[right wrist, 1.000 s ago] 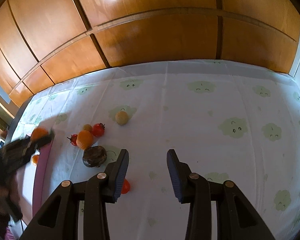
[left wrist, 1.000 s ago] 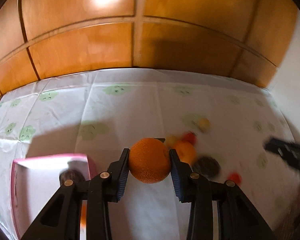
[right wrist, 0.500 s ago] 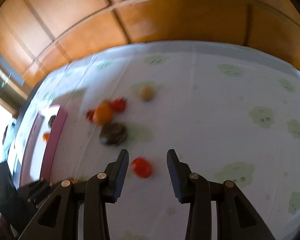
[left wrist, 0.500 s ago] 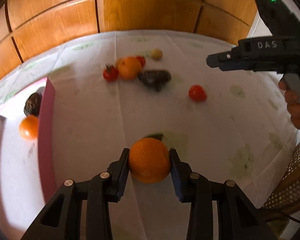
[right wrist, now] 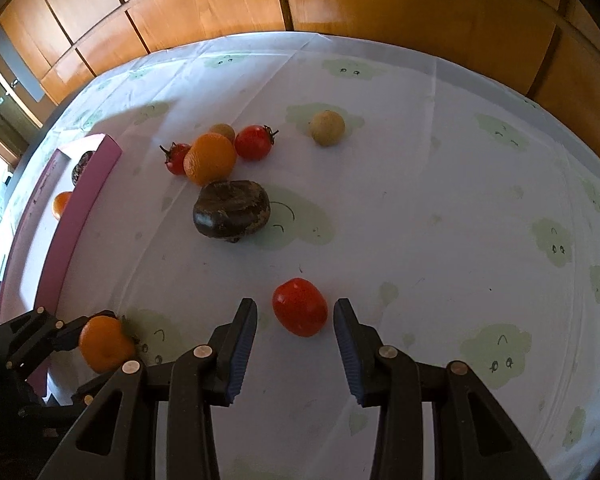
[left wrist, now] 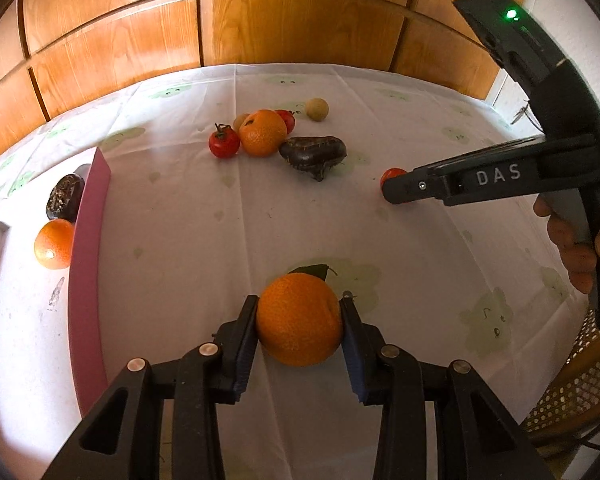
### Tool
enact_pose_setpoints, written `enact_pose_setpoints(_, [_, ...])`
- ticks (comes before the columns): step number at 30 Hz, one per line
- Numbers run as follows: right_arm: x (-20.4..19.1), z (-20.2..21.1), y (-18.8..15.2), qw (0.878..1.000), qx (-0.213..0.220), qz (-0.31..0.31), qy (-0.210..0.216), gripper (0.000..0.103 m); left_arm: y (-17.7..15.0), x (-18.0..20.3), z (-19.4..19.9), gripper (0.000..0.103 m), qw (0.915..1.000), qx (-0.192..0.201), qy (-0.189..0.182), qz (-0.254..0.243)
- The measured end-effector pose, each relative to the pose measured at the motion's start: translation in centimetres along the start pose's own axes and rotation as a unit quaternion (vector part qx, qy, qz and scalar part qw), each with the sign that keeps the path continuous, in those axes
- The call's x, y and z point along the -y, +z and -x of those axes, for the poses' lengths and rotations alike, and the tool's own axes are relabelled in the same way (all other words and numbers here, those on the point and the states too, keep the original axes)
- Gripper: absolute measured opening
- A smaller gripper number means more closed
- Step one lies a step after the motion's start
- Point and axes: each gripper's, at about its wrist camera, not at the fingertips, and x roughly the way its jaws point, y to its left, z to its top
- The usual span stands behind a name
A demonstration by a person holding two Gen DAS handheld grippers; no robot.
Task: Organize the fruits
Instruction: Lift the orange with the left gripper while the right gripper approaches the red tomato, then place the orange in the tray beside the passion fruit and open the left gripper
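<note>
Right gripper (right wrist: pixel 295 316) now astride tomato (right wrist: pixel 299 306) (untouched)

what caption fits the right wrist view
Right gripper open around a lone red tomato on the tablecloth.

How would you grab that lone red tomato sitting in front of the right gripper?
Take the tomato across its rounded middle, coming down from above with one finger on each side. It lies alone on the cloth, clear of the other fruit, and the open right gripper already straddles it, pads not touching.
</note>
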Motion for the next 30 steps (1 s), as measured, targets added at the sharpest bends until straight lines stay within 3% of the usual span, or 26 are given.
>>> enact_pose_setpoints(15, [-1.4, -1.3, -0.1, 0.999, 0.002, 0.034, -0.035, 0.037, -0.3, 0.1, 0.2, 0.041, 1.0, 0.003, 0.006, -0.002])
enact_pose_setpoints(22, [-1.2, -1.3, -0.2, 0.999, 0.003, 0.029, -0.026, 0.035, -0.3, 0.2, 0.1, 0.04, 0.9999, 0.003, 0.009, -0.005])
enact_pose_setpoints(30, [-1.5, -1.3, -0.5, 0.998, 0.009, 0.044, -0.037, 0.035, 0.3, -0.5, 1.3, 0.039, 0.9999, 0.004, -0.013, 0.01])
